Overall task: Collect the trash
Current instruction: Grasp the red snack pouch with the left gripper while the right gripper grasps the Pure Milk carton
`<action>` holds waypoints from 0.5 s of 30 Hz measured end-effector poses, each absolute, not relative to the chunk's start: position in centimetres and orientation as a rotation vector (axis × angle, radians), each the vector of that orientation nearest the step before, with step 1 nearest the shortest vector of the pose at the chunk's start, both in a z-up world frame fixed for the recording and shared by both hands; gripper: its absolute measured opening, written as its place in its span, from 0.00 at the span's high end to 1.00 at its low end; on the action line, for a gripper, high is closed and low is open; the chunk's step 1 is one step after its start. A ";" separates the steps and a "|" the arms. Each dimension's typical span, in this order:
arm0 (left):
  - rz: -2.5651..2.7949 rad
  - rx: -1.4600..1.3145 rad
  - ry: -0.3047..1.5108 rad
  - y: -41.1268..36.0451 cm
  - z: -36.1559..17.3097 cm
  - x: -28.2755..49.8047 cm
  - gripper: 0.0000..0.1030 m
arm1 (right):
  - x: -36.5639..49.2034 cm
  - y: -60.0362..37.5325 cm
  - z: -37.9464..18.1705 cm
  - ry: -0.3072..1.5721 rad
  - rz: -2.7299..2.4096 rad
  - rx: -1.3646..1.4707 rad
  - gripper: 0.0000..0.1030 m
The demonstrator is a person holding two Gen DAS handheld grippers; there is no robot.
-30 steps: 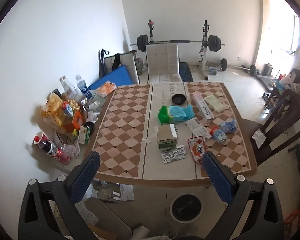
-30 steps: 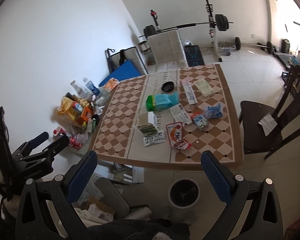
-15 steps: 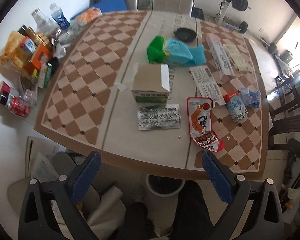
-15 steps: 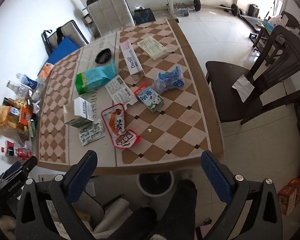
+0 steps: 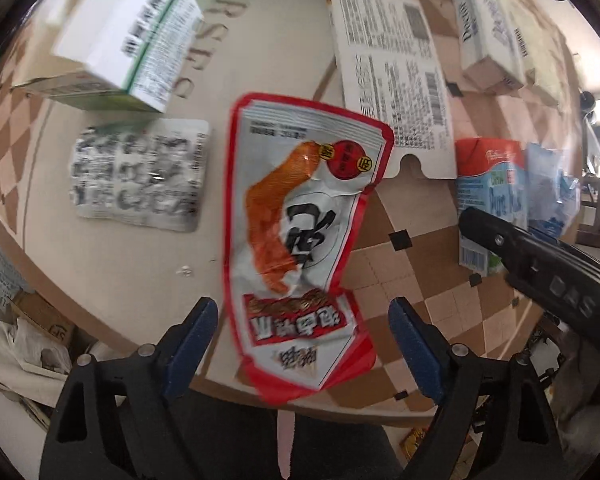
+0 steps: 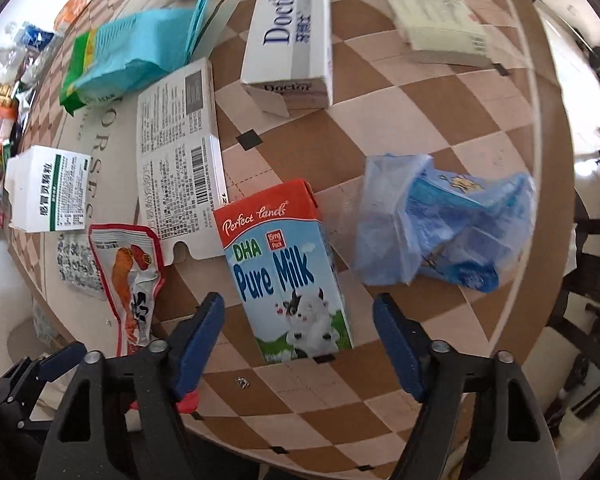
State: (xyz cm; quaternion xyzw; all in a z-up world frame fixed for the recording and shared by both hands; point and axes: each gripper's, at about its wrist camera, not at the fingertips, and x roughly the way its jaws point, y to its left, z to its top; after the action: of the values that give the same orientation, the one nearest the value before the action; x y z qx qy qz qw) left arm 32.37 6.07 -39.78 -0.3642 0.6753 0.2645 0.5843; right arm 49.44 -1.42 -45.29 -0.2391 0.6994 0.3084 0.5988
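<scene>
Trash litters my checkered table (image 6: 440, 120): my left gripper (image 5: 302, 334) is closing around the red snack wrapper (image 5: 300, 240), the right gripper (image 6: 298, 322) around the milk carton (image 6: 288, 276); neither seems to be pressing yet.

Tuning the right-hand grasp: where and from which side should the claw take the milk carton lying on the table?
Grip the milk carton across its two long side faces, near mid-length, coming straight down from above. It lies flat, printed face up, long axis running away from the camera, so those sides are parallel and reachable. The right claw already straddles its near end, jaws closing, pads not yet touching. I would avoid the red folded top end.
</scene>
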 end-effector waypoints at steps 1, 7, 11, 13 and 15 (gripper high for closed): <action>0.632 -0.837 1.590 6.1 -40.2 32.7 0.16 | 49.6 -1.4 -45.6 1.630 0.725 -0.555 0.42; 0.692 -0.817 1.582 7.0 -40.9 32.6 0.33 | 50.2 -2.4 -46.5 1.669 0.741 -0.575 0.43; 0.699 -0.786 1.550 7.1 -39.9 32.8 0.55 | 49.9 -2.0 -47.2 1.670 0.751 -0.599 0.42; 0.705 -0.757 1.536 7.3 -39.4 33.7 0.65 | 50.1 -1.7 -47.0 1.672 0.749 -0.627 0.40; 0.711 -0.743 1.535 7.4 -39.0 34.1 0.68 | 49.6 -1.1 -47.2 1.664 0.749 -0.655 0.40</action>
State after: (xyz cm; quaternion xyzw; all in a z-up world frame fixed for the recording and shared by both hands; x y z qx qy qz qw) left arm 34.11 7.44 -39.03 -0.3210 0.6628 0.3072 0.6027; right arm 49.65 -1.15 -47.20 -0.2785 0.7077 0.3184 0.5658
